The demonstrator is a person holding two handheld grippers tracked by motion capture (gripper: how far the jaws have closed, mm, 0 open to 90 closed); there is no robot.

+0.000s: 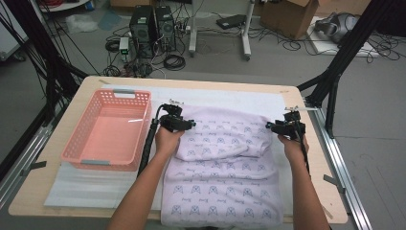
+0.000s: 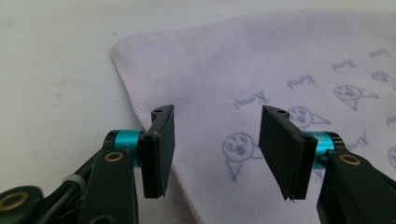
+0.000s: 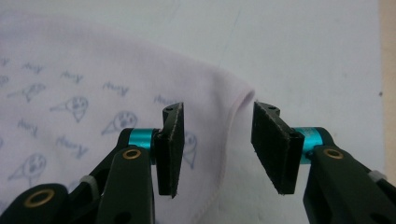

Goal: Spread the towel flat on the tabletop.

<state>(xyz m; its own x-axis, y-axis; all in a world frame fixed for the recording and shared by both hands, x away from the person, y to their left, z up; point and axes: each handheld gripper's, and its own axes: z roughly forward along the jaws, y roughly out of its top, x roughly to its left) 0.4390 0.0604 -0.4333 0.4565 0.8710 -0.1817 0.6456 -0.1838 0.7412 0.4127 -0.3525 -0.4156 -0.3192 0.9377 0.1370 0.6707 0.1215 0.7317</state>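
The towel [image 1: 222,165], soft lilac terry printed with small faces, lies folded on the white mat [image 1: 249,98], just right of the pink slotted basket [image 1: 107,132]. Bare mat borders its far hem. Left gripper [image 2: 215,149] and right gripper [image 3: 217,147] hang parted over its far corners, holding nothing.

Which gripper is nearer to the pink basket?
Left. The left gripper is just beside the pink basket; the right gripper is at the towel's far corner.
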